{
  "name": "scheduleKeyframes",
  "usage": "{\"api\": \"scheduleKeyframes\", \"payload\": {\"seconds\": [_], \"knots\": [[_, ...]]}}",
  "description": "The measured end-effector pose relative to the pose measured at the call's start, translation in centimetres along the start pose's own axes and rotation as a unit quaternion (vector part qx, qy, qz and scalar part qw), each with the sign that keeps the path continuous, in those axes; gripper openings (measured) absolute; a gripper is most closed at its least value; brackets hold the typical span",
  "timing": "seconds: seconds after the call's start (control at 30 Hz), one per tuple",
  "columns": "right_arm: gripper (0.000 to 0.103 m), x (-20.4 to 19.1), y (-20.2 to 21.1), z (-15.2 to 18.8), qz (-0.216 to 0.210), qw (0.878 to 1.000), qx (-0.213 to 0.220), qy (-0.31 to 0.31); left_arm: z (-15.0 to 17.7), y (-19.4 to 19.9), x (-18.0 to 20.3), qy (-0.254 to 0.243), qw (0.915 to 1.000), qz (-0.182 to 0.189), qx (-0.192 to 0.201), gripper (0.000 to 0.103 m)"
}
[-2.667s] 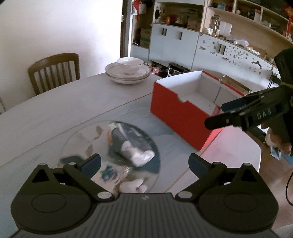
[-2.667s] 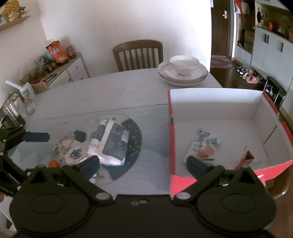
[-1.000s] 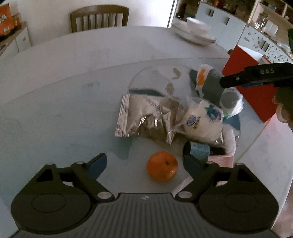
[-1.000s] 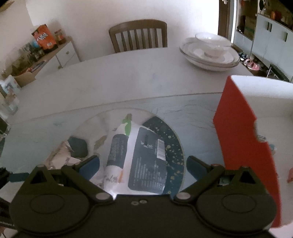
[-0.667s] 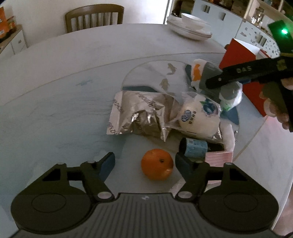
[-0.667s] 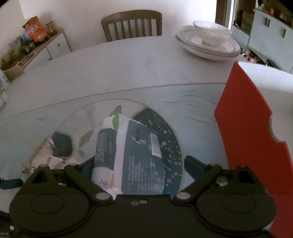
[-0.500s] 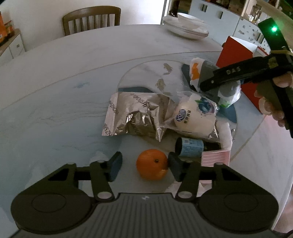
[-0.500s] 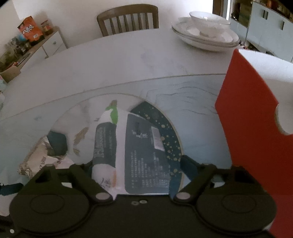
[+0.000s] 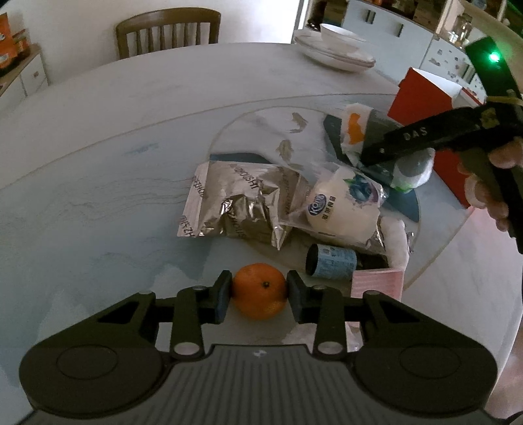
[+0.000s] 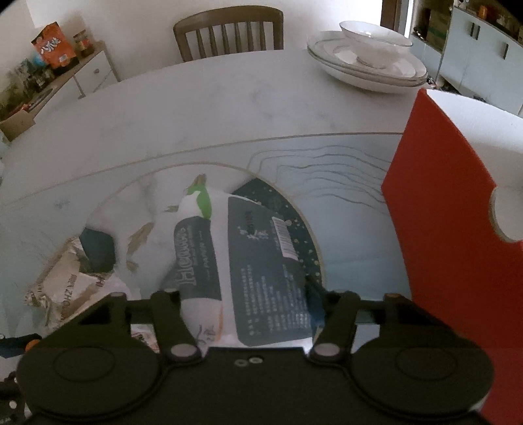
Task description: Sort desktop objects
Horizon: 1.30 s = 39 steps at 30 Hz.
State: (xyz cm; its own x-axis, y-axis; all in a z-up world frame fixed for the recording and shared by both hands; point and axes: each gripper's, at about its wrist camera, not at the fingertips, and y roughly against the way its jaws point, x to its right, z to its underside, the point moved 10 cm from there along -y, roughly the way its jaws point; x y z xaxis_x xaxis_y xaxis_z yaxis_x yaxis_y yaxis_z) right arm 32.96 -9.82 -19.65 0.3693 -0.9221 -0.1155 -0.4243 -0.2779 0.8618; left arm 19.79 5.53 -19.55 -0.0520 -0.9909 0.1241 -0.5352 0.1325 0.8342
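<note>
My left gripper [image 9: 260,291] is shut on an orange [image 9: 260,291] that rests on the glass table top. Beyond it lie a silver foil bag [image 9: 235,199], a white round snack pack [image 9: 343,209], a small dark can [image 9: 331,263] and a pink box [image 9: 377,284]. My right gripper [image 10: 245,304] is shut on a dark grey and white tissue pack [image 10: 248,261]; it also shows in the left wrist view [image 9: 369,163], clamped on the same pack [image 9: 359,134]. The red box [image 10: 447,235] stands to the right.
Stacked white bowls and plates [image 10: 369,59] sit at the table's far side, a wooden chair [image 10: 228,29] behind. The red box's corner [image 9: 421,94] shows in the left wrist view. A sideboard with snacks [image 10: 55,62] stands at far left.
My left gripper's jaws closed in on the orange and now clamp it. My right gripper moved down over the tissue pack and closed on it.
</note>
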Motion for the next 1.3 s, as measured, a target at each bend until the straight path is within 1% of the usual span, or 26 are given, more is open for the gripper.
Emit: {"api": "scheduleKeyframes", "payload": {"seconds": [0.17,0.53,0.83,1.03,1.3], "knots": [[0.052,-0.2,0.6,0.2,-0.009,1.000,0.003,0.013,-0.2,0.1,-0.3,0.010,0.9999,-0.002,-0.001,0.035],[0.052,-0.1,4.1,0.3,-0.036,0.999,0.016,0.014,-1.3,2.3,0.7,0.030,0.9995,0.004,0.009,0.035],[0.052,1.4,7.3,0.2,-0.053,0.998,0.030,0.008,-3.4,4.5,3.1,0.027,0.9993,0.011,0.023,0.035],[0.052,3.1,9.7,0.0,-0.064,0.997,0.044,0.004,-5.1,5.1,5.9,0.020,0.9990,0.019,0.037,0.035],[0.052,5.9,13.2,-0.8,-0.067,0.995,0.071,0.008,-7.5,5.5,10.2,-0.001,0.9982,0.031,0.050,0.035]]}}
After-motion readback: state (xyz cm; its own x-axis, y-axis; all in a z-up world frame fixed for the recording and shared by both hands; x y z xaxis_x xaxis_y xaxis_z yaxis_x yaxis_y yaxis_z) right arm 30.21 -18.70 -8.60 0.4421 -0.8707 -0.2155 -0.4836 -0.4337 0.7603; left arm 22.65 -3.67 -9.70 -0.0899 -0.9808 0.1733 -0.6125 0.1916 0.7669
